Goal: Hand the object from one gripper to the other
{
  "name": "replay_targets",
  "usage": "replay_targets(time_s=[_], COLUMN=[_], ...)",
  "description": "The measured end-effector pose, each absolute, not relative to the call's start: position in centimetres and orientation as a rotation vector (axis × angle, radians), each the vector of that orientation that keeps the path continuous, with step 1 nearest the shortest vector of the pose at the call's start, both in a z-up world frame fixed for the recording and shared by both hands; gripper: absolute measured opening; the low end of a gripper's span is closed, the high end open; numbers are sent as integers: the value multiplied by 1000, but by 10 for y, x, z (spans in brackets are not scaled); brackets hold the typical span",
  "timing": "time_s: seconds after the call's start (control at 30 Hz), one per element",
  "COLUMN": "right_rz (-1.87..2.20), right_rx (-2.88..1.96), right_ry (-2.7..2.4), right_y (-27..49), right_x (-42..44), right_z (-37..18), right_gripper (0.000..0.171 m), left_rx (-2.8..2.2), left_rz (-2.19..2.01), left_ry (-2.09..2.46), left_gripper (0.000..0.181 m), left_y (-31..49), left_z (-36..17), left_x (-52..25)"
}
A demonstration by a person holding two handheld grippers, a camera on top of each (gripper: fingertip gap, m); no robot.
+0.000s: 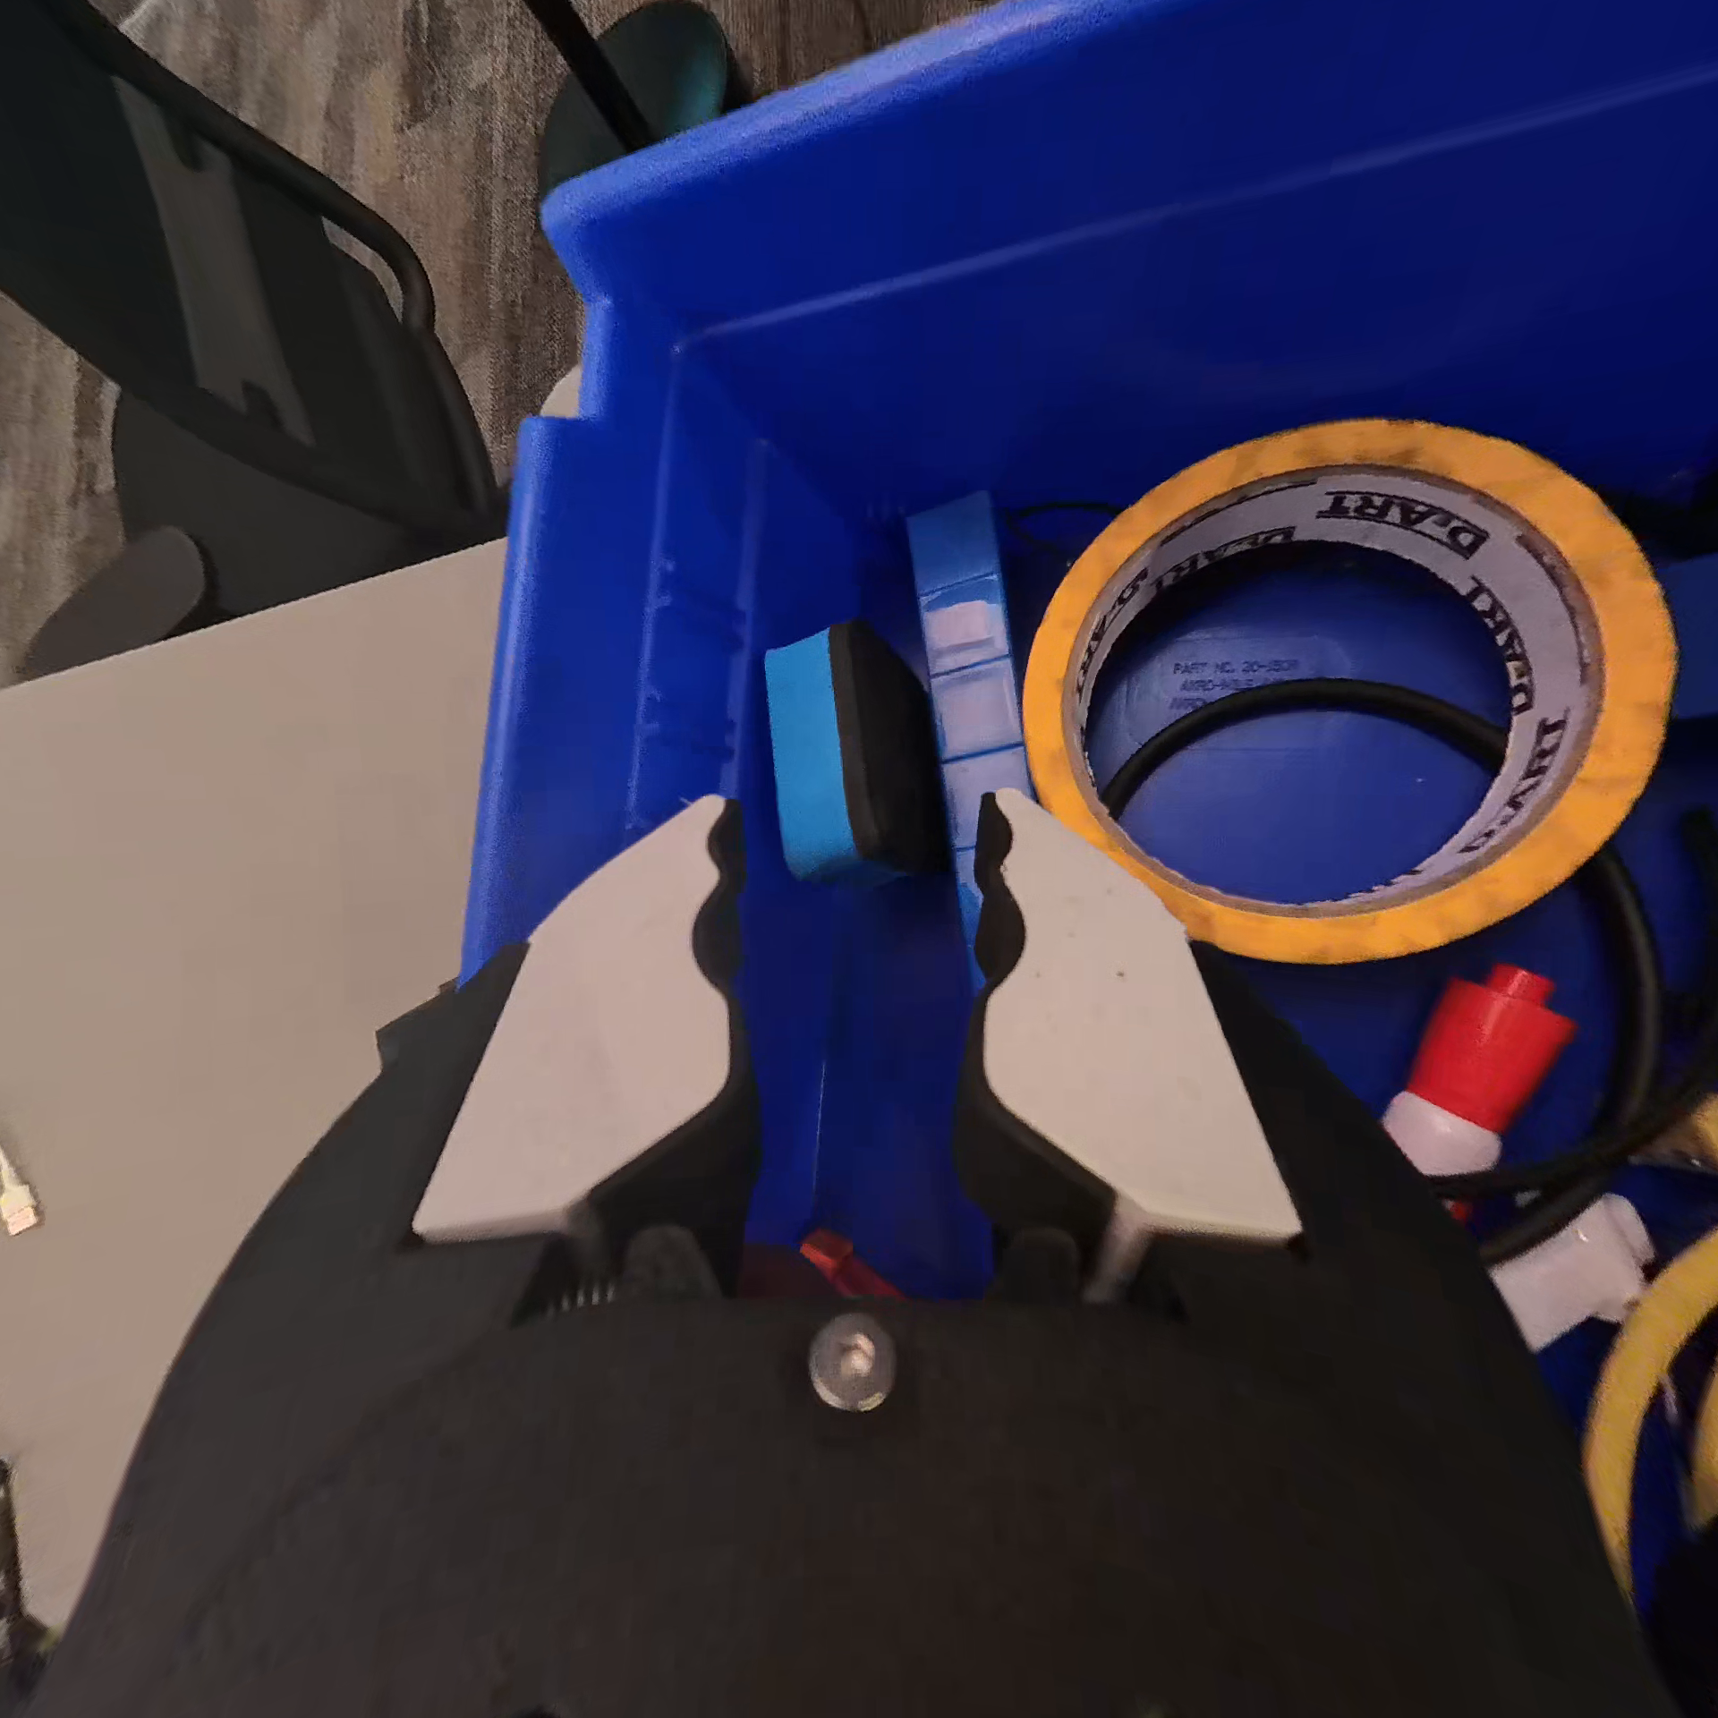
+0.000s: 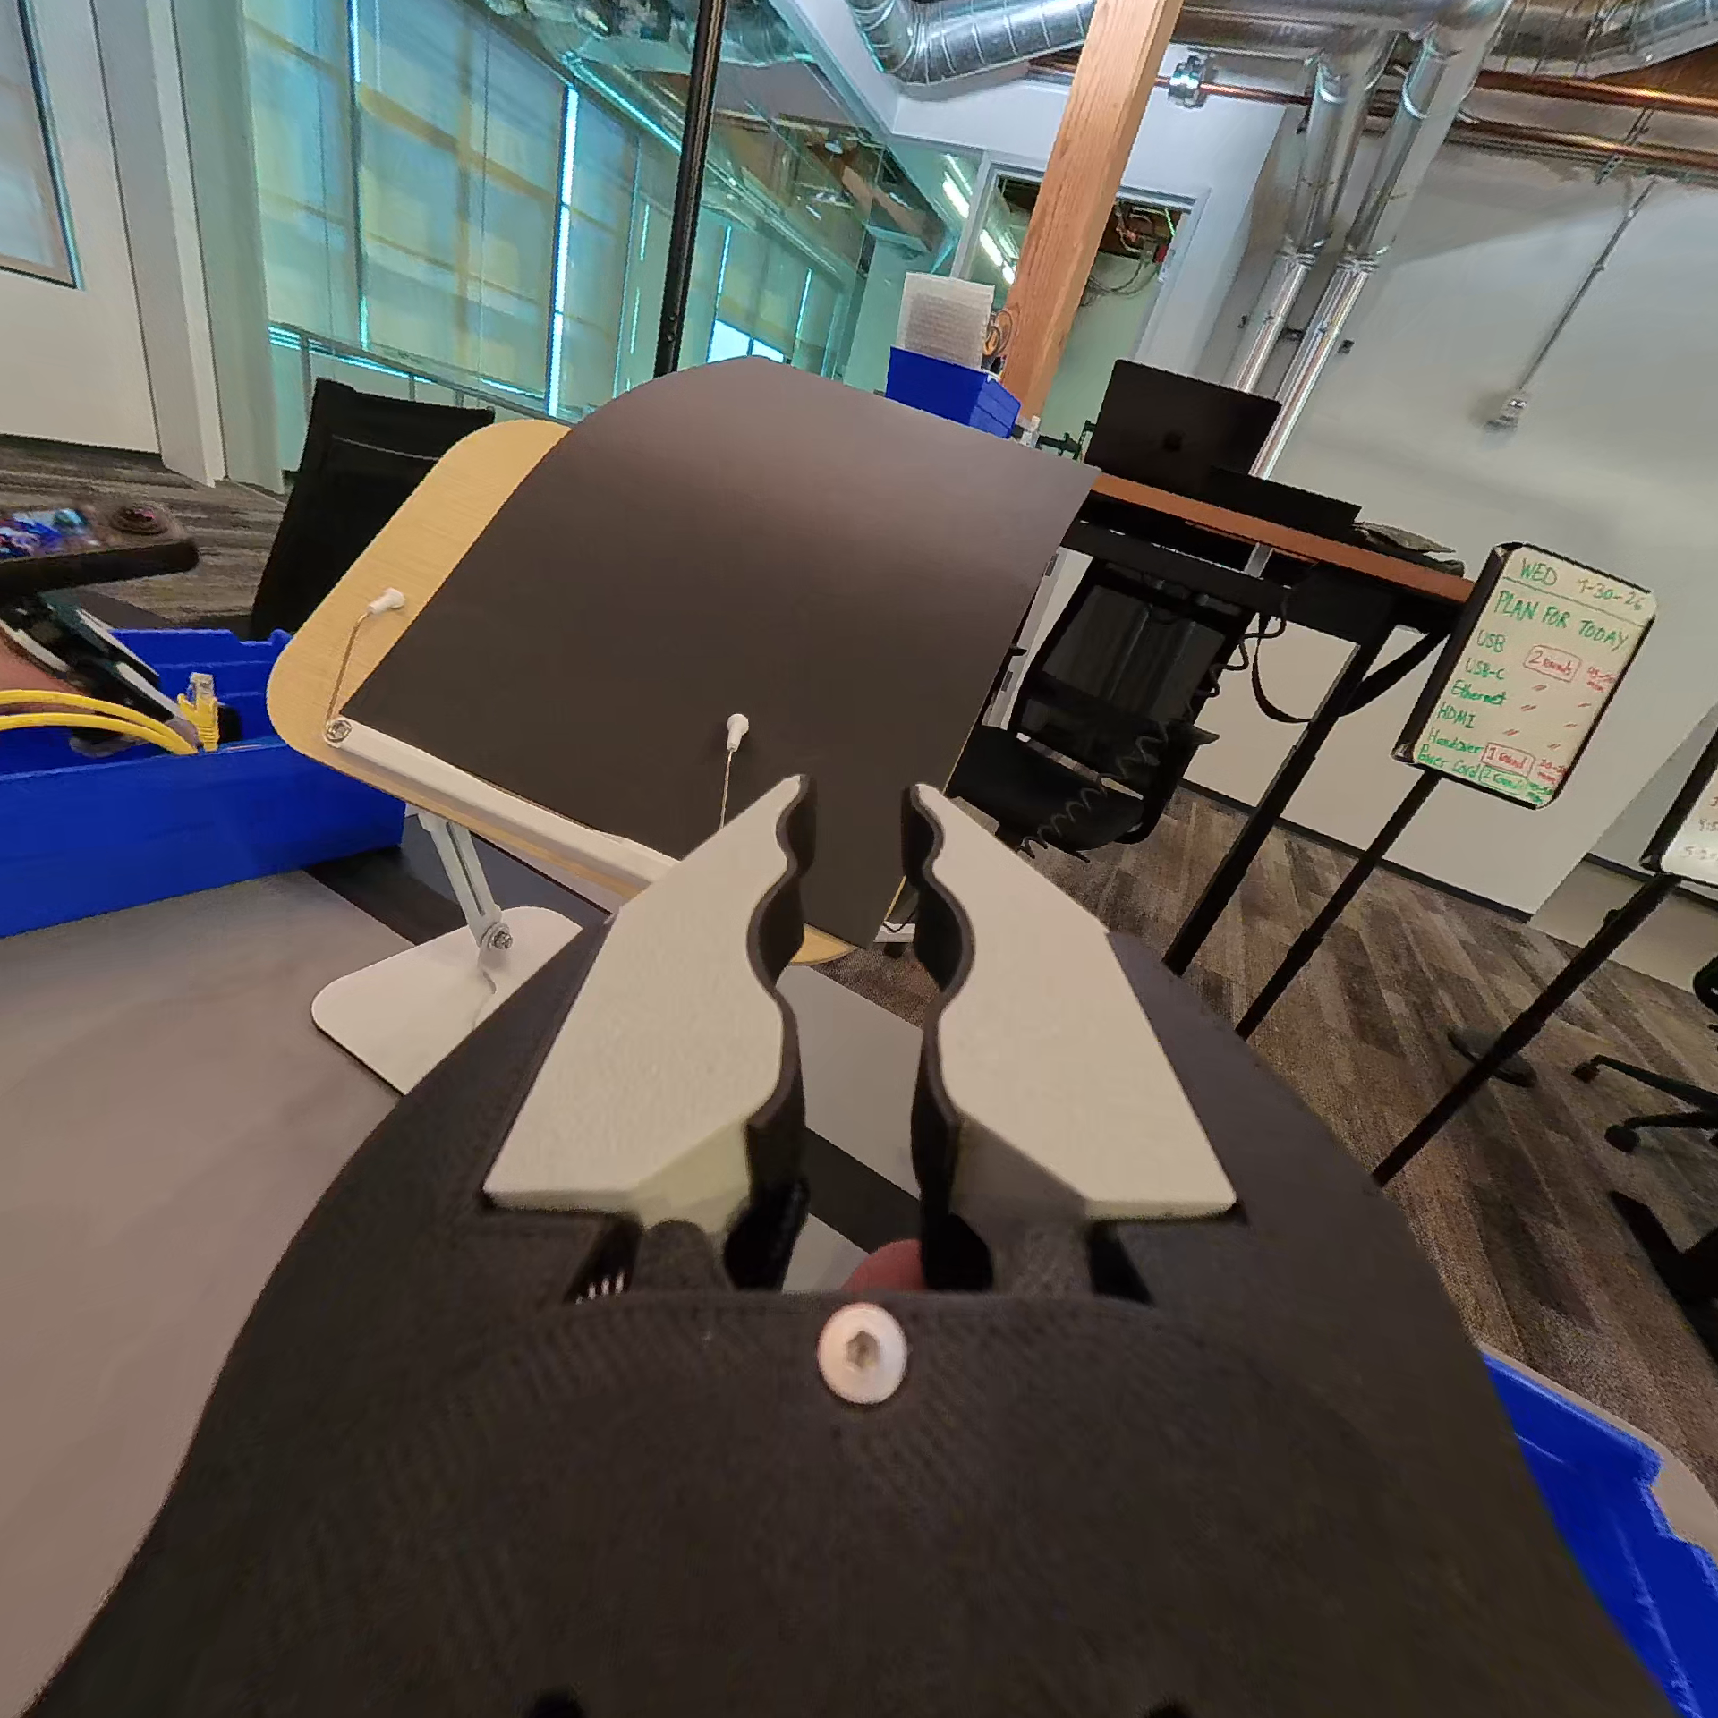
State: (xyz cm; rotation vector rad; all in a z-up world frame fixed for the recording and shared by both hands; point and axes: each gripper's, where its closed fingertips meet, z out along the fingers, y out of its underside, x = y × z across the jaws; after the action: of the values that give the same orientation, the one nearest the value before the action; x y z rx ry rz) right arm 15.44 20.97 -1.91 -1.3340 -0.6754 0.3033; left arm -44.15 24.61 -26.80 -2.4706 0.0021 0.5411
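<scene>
Blue-black eraser (image 1: 851,753) unpicked in bin (image 1: 1116,279) | my left gripper (image 1: 860,837) spread above it | right gripper (image 2: 860,818) parted, empty | handover pending

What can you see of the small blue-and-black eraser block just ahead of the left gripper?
The eraser block is small and oblong with rounded corners: a bright blue foam-like body and a black felt-like face. It stands on edge in the blue bin, near the left wall, its black face against a pale blue strip. The open left gripper is lined up with it, not gripping.
</scene>
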Motion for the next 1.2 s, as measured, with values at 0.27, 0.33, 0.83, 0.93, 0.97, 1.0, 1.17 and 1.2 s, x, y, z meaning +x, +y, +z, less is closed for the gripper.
replay_targets(time_s=[0.27,0.33,0.83,0.93,0.97,1.0,1.17,1.2], right_rz=[305,305,312,311,312,310,281,279], right_rx=[-1338,-1339,-1256,-1206,-1187,-1169,-1095,-1085], right_ry=[-668,-668,-794,-848,-866,-882,-951,-959], right_y=[211,212,190,177,172,167,148,145], right_x=[157,157,116,99,93,87,64,61], right_z=[-20,-21,-15,-10,-8,-7,-2,-1], right_gripper=[15,15,21,23,24,25,29,30], left_rx=[-2383,-2342,-1873,-1739,-1701,-1663,-1509,-1489], left_rz=[604,600,360,234,199,159,-69,-121], left_ry=[2,11,47,50,57,72,187,213], left_gripper=[24,24,23,23,23,23,23,23], left_y=[256,257,208,192,186,180,154,149], left_z=[-269,-262,-117,-72,-58,-45,0,5], left_x=[-449,-447,-384,-353,-341,-327,-240,-222])
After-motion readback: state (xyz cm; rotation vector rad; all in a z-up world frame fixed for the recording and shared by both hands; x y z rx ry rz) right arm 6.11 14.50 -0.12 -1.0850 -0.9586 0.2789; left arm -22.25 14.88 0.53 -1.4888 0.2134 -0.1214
